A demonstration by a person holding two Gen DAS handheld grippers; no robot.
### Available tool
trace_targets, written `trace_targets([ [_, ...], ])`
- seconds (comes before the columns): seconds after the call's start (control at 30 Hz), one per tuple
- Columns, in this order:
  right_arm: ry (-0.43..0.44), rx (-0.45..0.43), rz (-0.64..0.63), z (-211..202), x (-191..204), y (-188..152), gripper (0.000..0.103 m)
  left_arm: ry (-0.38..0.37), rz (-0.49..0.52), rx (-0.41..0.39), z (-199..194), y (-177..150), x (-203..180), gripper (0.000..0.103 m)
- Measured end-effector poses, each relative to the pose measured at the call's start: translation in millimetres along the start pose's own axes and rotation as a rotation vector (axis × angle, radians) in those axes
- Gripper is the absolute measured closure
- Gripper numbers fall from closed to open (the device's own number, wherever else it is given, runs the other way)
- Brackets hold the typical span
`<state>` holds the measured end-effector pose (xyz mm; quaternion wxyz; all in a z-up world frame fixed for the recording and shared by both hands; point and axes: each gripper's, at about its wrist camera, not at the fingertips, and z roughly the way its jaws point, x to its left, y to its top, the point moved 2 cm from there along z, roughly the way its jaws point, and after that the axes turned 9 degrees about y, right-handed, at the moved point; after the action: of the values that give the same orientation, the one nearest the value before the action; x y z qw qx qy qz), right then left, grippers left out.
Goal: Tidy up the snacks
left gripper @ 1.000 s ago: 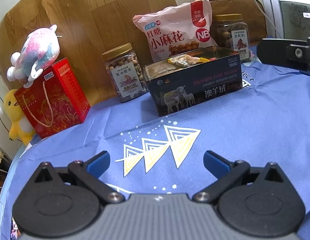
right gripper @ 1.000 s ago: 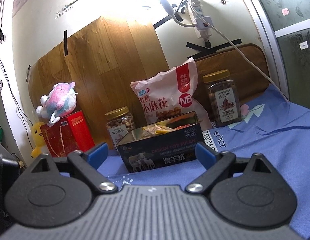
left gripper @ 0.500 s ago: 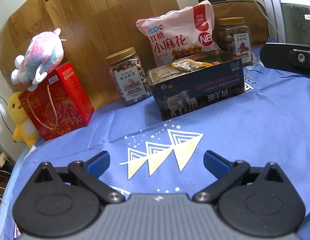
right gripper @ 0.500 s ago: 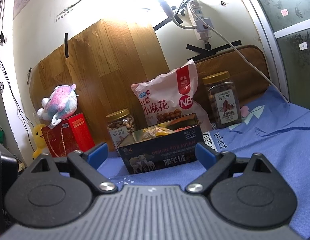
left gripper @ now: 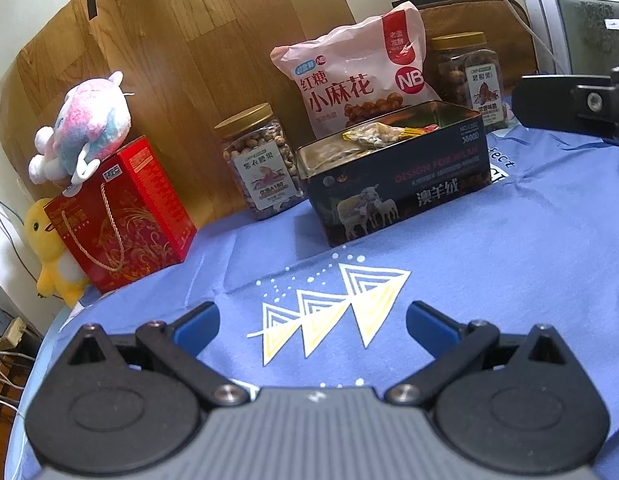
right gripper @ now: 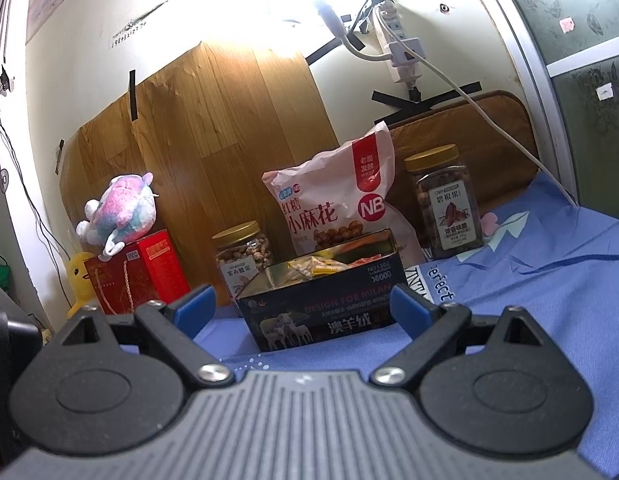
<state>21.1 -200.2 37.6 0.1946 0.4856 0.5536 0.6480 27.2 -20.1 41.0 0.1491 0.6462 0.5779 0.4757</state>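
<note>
1. Hovering low in the left wrist view, the left gripper [left gripper: 312,326] has its blue-tipped fingers [left gripper: 197,325] spread wide apart, with nothing between them but the blue cloth [left gripper: 509,272] and its printed triangles at centre frame.
2. The right gripper [right gripper: 302,309] fills the bottom of the right wrist view, its jaws likewise spread and holding nothing; its dark body also shows at the right edge of the left wrist view.
3. The dark tin box [left gripper: 393,184] sits open-topped just above centre in the left wrist view, resting on the cloth, with wrapped snacks [left gripper: 369,134] heaped inside, some rising above the rim.
4. In the right wrist view the same tin appears framed between the two blue fingertips, though it lies beyond them and is not touched.
5. Behind the tin, a pink snack bag [left gripper: 357,76] stands upright, leaning towards the wooden board [left gripper: 189,60] in the upper part of the frame.
6. A gold-lidded nut jar [left gripper: 261,164] stands just left of the tin; a second, darker jar [left gripper: 469,72] stands to the right of the bag.
7. At the left of the frame, a red gift box [left gripper: 121,212] with a rope handle carries a pink plush toy [left gripper: 85,128] on top, and a yellow plush duck [left gripper: 53,256] sits beside it at the cloth's edge.
</note>
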Motion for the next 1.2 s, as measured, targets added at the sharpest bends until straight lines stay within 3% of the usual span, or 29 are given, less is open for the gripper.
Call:
trace_targets([
  [0.5,-0.004,-0.002,0.009,-0.8,-1.5,0.5,0.007,-0.054,0.002,0.038,-2.5,0.9,-2.6,0.0],
  [1.2,-0.003,-0.002,0.012,-1.2,-2.9,0.2,0.007,-0.069,0.006,0.044,-5.4,0.8,-4.5,0.0],
])
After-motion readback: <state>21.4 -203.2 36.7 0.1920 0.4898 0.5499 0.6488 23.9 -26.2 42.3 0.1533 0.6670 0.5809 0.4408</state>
